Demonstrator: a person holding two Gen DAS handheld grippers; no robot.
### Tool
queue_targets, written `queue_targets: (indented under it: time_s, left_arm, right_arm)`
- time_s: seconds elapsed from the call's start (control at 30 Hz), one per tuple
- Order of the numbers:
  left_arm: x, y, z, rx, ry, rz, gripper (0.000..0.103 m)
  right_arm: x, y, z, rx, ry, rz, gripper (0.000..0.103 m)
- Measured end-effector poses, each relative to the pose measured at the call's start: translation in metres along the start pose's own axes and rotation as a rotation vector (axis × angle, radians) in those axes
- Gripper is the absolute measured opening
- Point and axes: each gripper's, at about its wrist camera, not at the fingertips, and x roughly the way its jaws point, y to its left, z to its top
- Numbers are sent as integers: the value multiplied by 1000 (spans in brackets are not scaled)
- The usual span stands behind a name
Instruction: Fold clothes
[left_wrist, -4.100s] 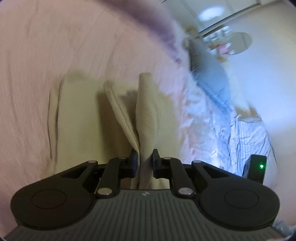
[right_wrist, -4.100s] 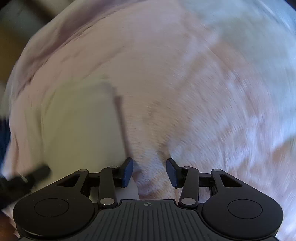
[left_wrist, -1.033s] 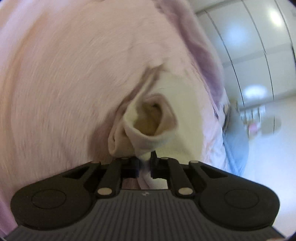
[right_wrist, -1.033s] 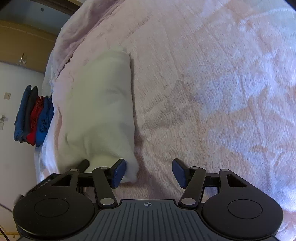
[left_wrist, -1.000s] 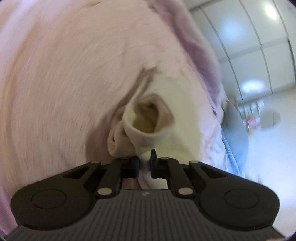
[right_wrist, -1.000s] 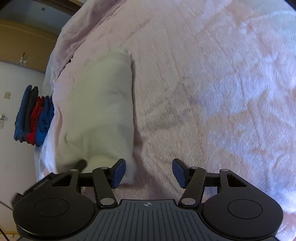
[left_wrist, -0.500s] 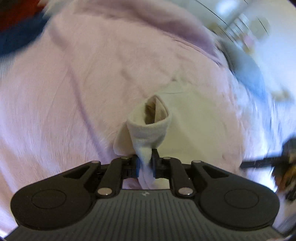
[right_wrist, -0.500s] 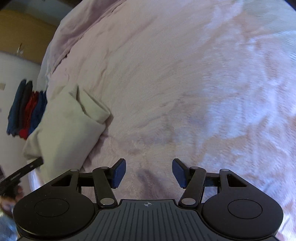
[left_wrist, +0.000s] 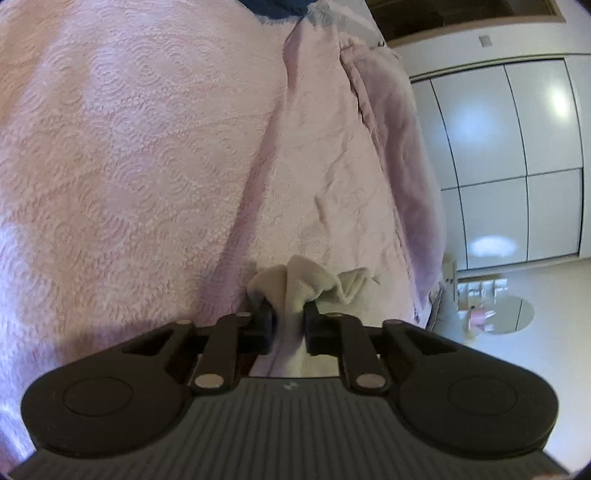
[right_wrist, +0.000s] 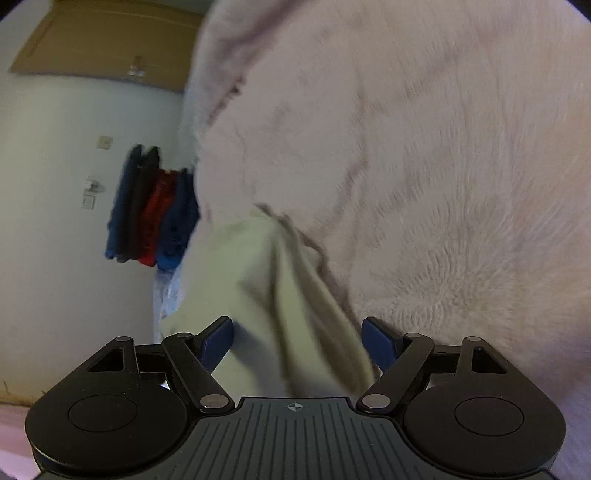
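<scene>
— While my left gripper (left_wrist: 289, 325) is looking along the pink bedspread (left_wrist: 155, 155), what is it holding?

— My left jaws are pressed together on a bunched fold of the cream garment (left_wrist: 301, 286). The cloth rises in a small lump just in front of my fingers, and it lies on the bedspread, near the edge where the cover hangs down toward the white wardrobe doors (left_wrist: 517, 158).

— And your right gripper (right_wrist: 297, 341)?

— My right jaws are spread wide, and they grip nothing. The cream garment (right_wrist: 273, 295) passes between the blue pads (right_wrist: 218, 341), but I cannot tell if it touches them, because the picture is blurred. From this side, the garment lies at the edge of the bedspread (right_wrist: 424, 184). Beyond this edge, well apart from the bedspread, some blue, dark and red clothes (right_wrist: 151, 210) hang at the white wall.
</scene>
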Motion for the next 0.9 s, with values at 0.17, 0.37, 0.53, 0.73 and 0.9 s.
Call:
queue_targets:
  time_s: [0.17,0.37,0.53,0.73,0.9]
  left_arm:
    - [2,-21,17,136,77,24,9]
    - [19,-32,46,231,176,73,16]
    - [7,-41,46,256,124,68,27]
    - [13,-39,51,240,52,73,26]
    - [17,-37,49,276,26,93,9]
  right_arm:
    - [9,-3,-11,168,-8,16,27]
    - [2,13,-48,229,-65,-42,29]
    - [4,24,-25,75,-80,-77,54]
    - [15,38,14,-113,-74,-81,65]
    - [19,37,24,-153,-109,-84,14]
